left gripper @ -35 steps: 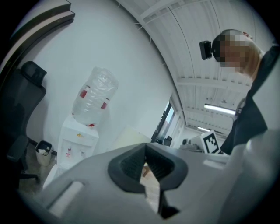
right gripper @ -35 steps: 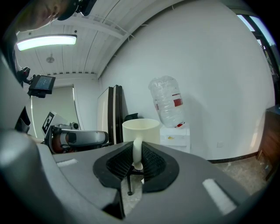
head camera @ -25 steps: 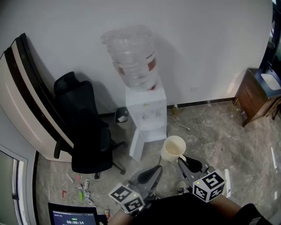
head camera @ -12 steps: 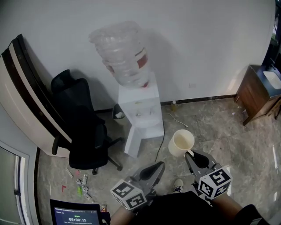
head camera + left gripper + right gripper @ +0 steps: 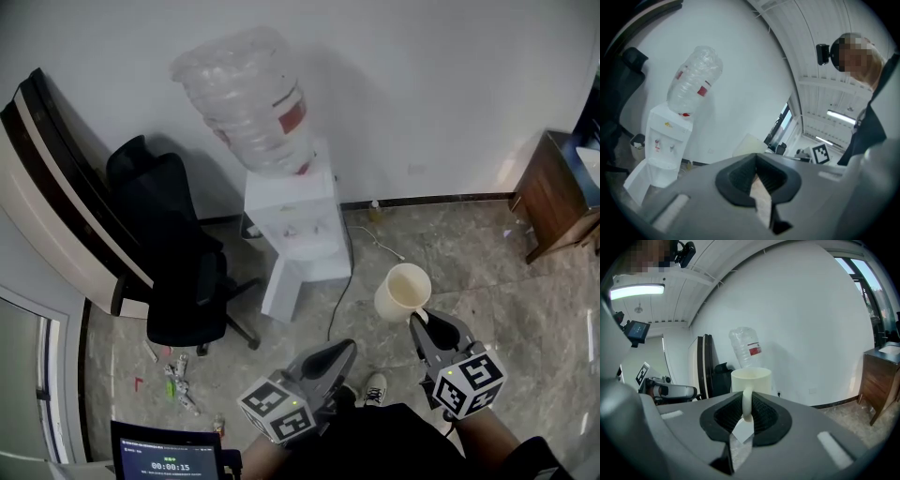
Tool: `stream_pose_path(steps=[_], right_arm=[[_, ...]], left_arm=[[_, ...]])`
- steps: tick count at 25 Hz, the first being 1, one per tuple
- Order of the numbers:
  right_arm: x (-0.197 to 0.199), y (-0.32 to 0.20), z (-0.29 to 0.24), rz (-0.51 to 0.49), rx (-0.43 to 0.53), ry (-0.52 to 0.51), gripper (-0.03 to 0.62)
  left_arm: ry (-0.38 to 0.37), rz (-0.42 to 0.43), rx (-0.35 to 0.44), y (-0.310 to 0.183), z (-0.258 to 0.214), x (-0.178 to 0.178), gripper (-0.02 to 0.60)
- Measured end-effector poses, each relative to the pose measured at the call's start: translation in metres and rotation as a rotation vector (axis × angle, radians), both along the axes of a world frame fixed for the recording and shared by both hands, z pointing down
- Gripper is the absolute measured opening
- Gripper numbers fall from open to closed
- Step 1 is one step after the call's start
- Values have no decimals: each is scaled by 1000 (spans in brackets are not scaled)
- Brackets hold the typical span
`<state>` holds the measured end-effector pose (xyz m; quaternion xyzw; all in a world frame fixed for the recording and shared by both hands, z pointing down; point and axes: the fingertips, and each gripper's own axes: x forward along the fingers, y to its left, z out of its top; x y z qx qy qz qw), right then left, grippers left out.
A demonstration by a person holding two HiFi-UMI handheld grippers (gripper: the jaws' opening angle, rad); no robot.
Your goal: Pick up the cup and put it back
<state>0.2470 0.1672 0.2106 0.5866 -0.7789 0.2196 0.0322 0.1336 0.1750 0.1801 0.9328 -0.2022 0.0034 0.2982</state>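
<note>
1 cream cup (image 5: 403, 291) hangs upright in the air above the marble floor (image 5: 497, 253). Its handle is pinched between the 2 jaws of the right tool (image 5: 424, 323). The left tool (image 5: 339, 353), lower left and apart from the cup, has its 2 jaws pressed together with nothing between. Beyond stand 1 white water dispenser (image 5: 298, 234) carrying 1 clear bottle (image 5: 246, 98), 1 black office chair (image 5: 173, 253) and 1 wooden cabinet (image 5: 553, 192).

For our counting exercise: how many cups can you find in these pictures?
1. The cup is held by its handle in the right claw, in the air to the right of the water dispenser. Others may be hidden behind the chair or the dispenser.
</note>
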Motion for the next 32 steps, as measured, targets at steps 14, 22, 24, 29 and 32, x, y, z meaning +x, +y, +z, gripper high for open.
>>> stream_pose_path(steps=[14,22,24,29,32], right_arm=[[-58,-113,-10,-132,-2,68,48],[-110,-180,-7,-272,38,70,48],[-117,-190,-1,-313,33,71,48],[-131,-218,12,-438,45,114,48],[-134,-237,18,-536,53,119,48]], left_arm=[[70,-115,-5,-106,5,-53,3],[37,-237,-11,-173,29,-110,5],[7,-268,-21,-182,29,-118,3],[-3,-362,-43,-199,43,-132,3],[-18,-447,-65,-210,46,-129,3]])
